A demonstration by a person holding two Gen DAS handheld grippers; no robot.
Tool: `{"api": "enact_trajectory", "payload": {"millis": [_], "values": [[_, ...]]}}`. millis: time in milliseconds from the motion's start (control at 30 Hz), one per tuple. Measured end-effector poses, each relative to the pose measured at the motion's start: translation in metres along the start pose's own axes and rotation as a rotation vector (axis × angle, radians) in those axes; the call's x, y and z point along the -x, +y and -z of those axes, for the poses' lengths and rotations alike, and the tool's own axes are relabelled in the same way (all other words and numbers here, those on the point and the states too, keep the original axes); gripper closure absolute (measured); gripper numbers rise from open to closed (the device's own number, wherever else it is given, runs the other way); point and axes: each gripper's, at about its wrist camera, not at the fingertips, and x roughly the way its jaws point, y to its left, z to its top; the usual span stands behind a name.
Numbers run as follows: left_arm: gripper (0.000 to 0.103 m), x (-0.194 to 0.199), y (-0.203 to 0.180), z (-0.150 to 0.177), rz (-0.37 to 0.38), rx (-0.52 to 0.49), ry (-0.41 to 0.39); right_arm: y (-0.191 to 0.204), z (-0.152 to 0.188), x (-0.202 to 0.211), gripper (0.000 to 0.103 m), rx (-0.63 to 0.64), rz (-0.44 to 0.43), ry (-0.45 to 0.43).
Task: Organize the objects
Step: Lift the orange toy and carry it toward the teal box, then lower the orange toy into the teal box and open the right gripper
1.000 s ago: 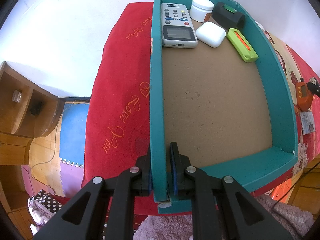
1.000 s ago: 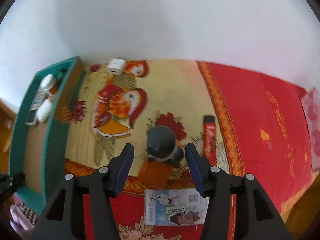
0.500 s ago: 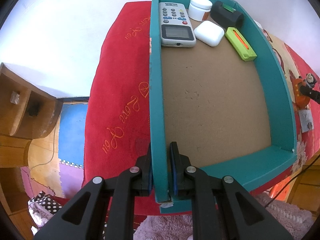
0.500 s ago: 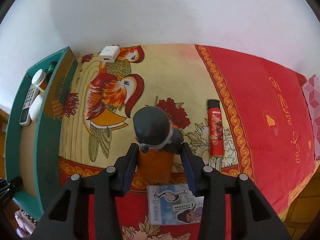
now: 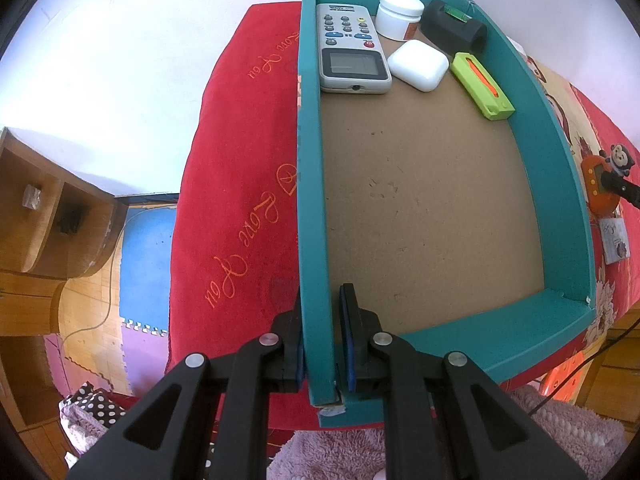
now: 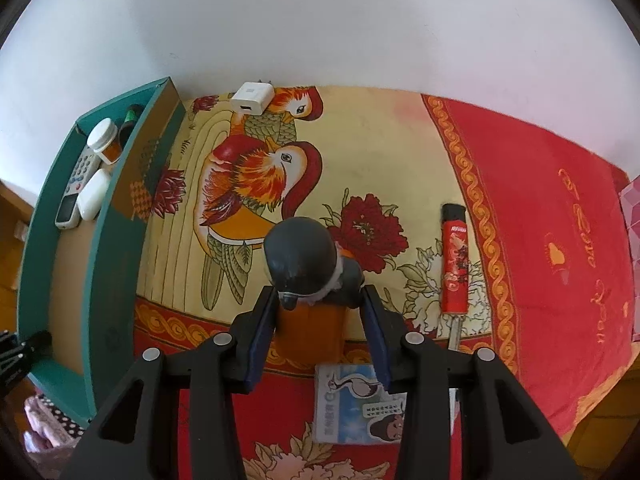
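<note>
Steeply downward, both grippers grip: left gripper (image 5: pixel 323 334) tray wall (image 5: pixel 314 200), right gripper (image 6: pixel 318 330) orange toy (image 6: pixel 310 326).

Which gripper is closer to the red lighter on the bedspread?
Right. The right gripper holds the orange toy just beside the red lighter; the left gripper clamps the teal box's far wall.

Left hand-held gripper (image 5: pixel 323 334) clamps the teal tray's (image 5: pixel 314 200) wall (remote (image 5: pixel 352 50) inside).

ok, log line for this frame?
left gripper: shut on teal box wall | right gripper: shut on orange toy | box: remote, jar, white case
</note>
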Motion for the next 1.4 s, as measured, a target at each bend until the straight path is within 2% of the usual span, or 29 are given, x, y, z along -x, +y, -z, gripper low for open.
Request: {"api": "enact_trajectory", "payload": {"millis": [167,300,467,600,700,933,1033,1200,1400], "values": [[0.092,0.0,0.0,0.0,0.0,-0.001,0.0,0.007,-0.006,0.011,0.06,0.058,0.047,-0.04],[0.092,0.0,0.0,0.0,0.002,-0.001,-0.002,0.01,-0.008,0.009,0.063,0.091,0.063,-0.031],[0.092,0.0,0.0,-0.001,0.003,0.0,-0.004,0.009,-0.008,0.01,0.064,0.081,0.044,-0.027],[0.092,0.001,0.0,0.0,0.005,0.003,-0.007,0.012,-0.01,0.021,0.064,0.072,-0.02,-0.049],[0.092,0.001,0.0,0.0,0.006,0.004,-0.007,0.024,-0.014,0.037,0.064,0.11,-0.055,-0.082],[0.092,0.0,0.002,0.001,0.009,0.007,-0.011,0.075,-0.022,0.074,0.064,0.25,-0.16,-0.151],[0.092,0.0,0.003,0.002,0.011,0.011,-0.013,0.105,-0.022,0.081,0.064,0.317,-0.232,-0.161],[0.092,0.0,0.005,0.003,0.012,0.015,-0.017,0.162,-0.021,0.069,0.064,0.419,-0.337,-0.134],[0.092,-0.001,0.006,0.004,0.011,0.015,-0.019,0.216,-0.023,0.041,0.064,0.47,-0.438,-0.084]]}}
